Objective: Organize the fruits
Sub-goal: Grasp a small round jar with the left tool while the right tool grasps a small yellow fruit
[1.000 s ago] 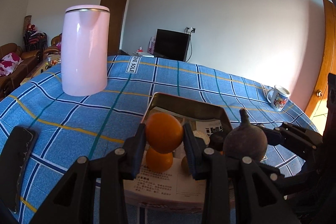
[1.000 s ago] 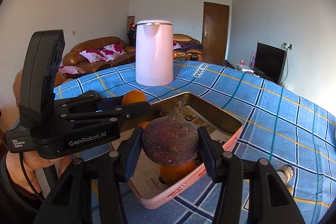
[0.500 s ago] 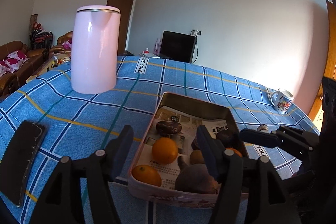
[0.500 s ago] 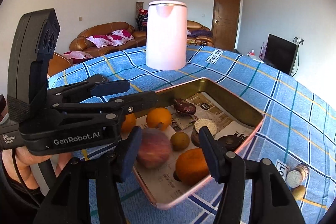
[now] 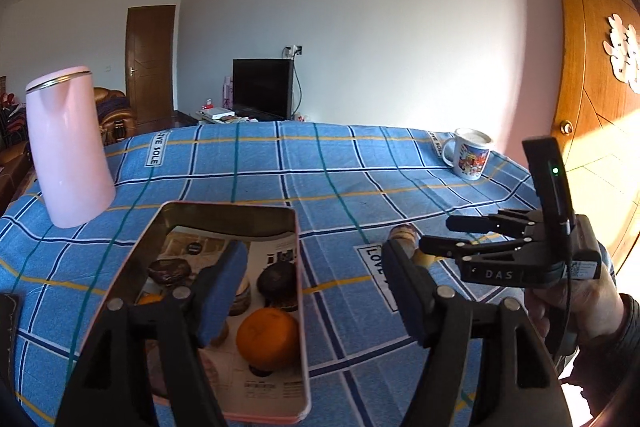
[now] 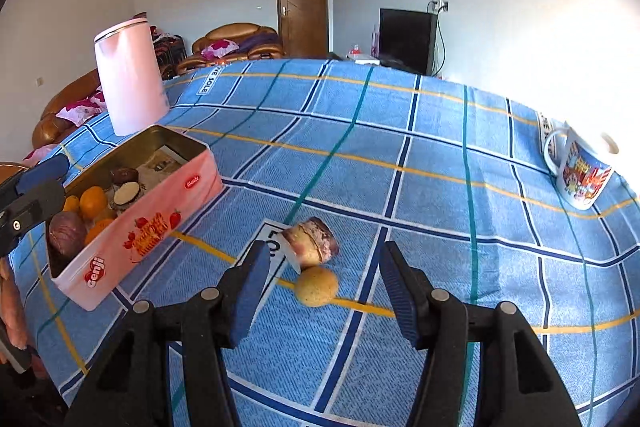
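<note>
Right wrist view shows the pink tin (image 6: 140, 235) sitting near the left edge of the table (image 6: 400, 131), which has a blue checked cloth on it. Inside the tin lie an orange (image 6: 93, 201), a dark purple fruit (image 6: 66, 233) at the near end, and a few more small fruits. Two things lie out on the cloth, well apart from the tin: a small yellow round fruit (image 6: 317, 286) and, touching it on the far side, a cut brown-and-purple piece (image 6: 312, 241). The right gripper (image 6: 322, 297) hangs just above these two with its fingers wide and nothing between them. In the left wrist view, the left gripper (image 5: 316, 293) is over the right side of the tin, fingers wide too and holding nothing, with another orange (image 5: 267, 337) in the tin below. A tall pink kettle (image 6: 130, 77) stands past the tin near the far left corner. A picture mug (image 6: 582, 173) stands by the right edge.
</note>
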